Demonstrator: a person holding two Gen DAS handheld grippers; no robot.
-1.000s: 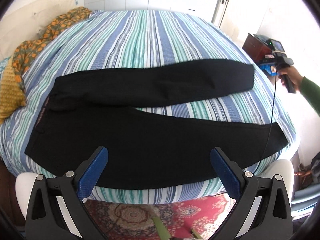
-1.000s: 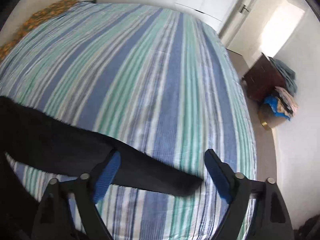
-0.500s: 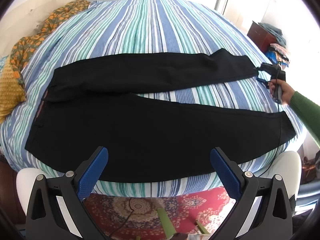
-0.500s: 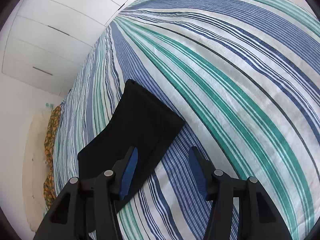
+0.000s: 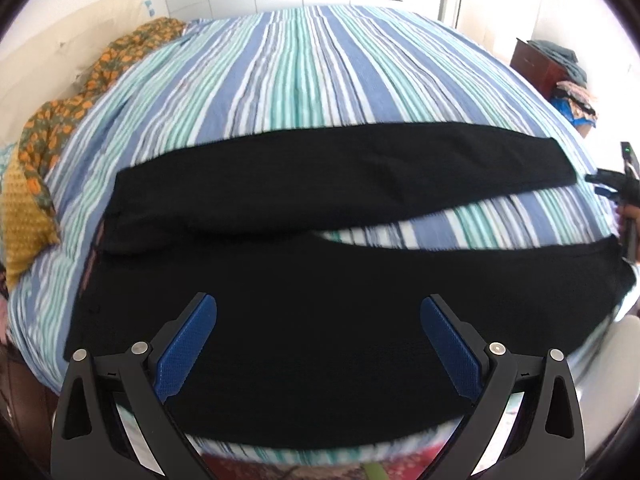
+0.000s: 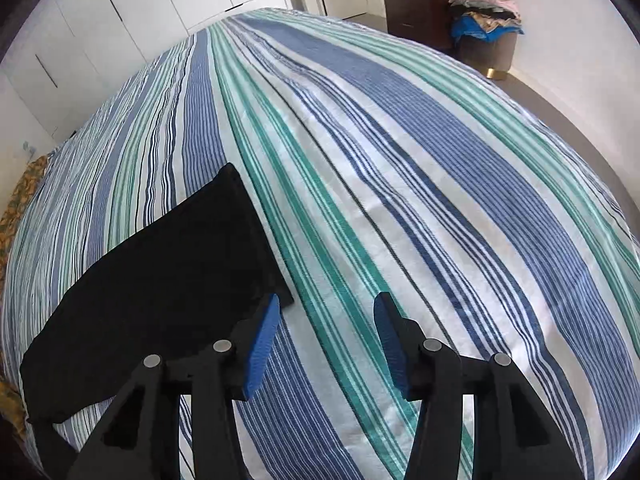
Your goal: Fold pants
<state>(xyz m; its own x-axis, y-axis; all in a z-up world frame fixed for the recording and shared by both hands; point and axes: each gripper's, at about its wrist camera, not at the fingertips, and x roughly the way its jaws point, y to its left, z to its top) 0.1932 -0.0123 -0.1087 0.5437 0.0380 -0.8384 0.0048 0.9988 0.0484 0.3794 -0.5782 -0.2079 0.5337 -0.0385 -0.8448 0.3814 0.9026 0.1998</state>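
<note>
Spanning both views — striped bed (image 5: 312, 80), white wardrobe doors behind, orange patterned cloth (image 5: 60, 120) bunched along the far-left edge. Lying flat across the bed: black pants (image 5: 320, 280), waistband to the left, both legs running right and splayed apart, a wedge of striped sheet showing between them.

Risking, from here, a crooked first fold — far leg hem (image 6: 256, 240) sitting just left of the right gripper (image 6: 324, 340), so closing now likely meaning pinching bare sheet, or catching only the hem's corner and dragging the leg askew. Risking also bunching of the sheet with the cloth if biting too deep. Near leg partly overhanging the bed's front edge, so possibly sliding off once tugged.

Left gripper (image 5: 320, 340) hovering over the near leg, fingers (image 5: 188, 344) spread wide, grasping nothing, contact with the fabric not discernible. Right gripper's fingers (image 6: 260, 340) parted about halfway, empty, the left one just beside the hem corner.
</note>
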